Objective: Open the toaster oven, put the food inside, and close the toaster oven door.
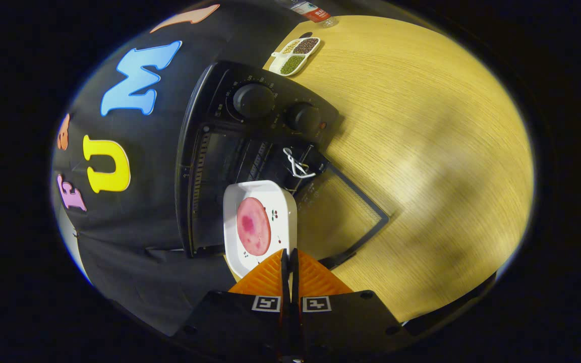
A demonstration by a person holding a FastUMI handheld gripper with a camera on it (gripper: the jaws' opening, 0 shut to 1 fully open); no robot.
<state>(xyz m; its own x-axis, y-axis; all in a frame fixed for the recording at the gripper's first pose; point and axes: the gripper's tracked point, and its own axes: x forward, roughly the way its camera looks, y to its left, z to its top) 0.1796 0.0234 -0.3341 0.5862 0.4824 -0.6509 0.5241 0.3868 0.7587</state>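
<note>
Gripper [289,257] fingers are pinched nearly together on the near rim of a white square plate [281,212]; on it lies a round pink slice of meat [253,226]; just beyond, the black toaster oven [230,146] stands with its glass door [341,217] already dropped open onto the wood-grain table [421,151], to the right of the plate; loading and closing remain; two round knobs, a ribbed cavity
</note>
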